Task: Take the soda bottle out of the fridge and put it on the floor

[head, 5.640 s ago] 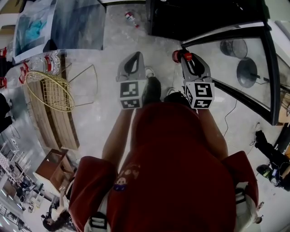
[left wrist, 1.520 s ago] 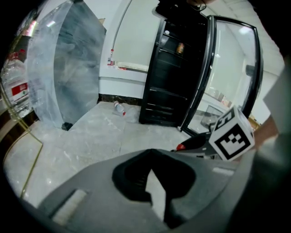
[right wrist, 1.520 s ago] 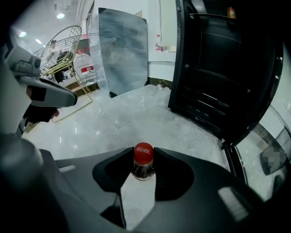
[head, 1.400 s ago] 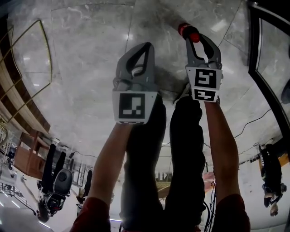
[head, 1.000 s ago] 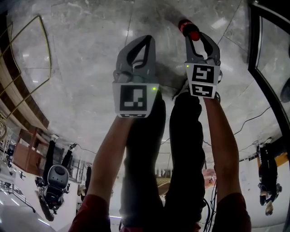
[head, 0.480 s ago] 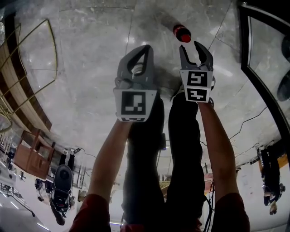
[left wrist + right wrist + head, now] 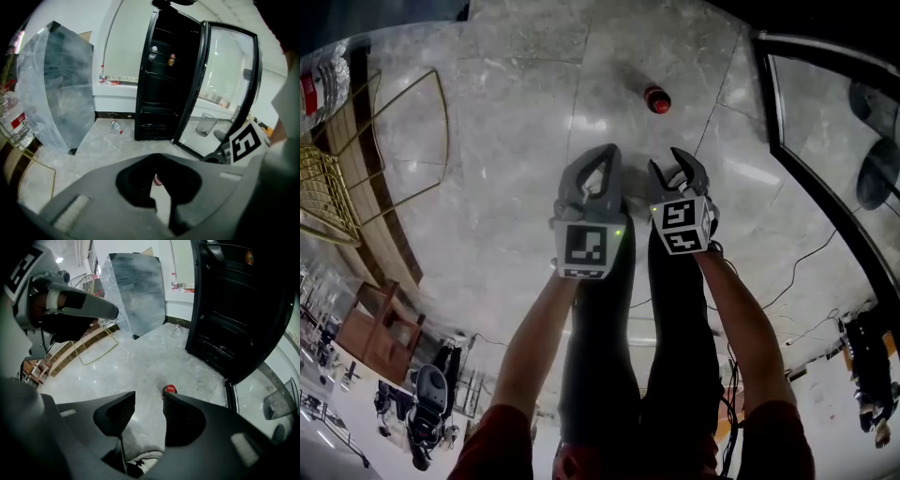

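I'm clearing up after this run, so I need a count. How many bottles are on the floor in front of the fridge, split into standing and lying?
Standing (soda bottle, red cap): 1
Lying (clear bottle): 1
Total: 2

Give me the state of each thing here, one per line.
soda bottle, upright on the floor, free of both grippers.
fridge door, open.
left gripper, jaws shut, empty.
right gripper, jaws have just been opening, now apart, empty.
clear bottle, lying on the floor.
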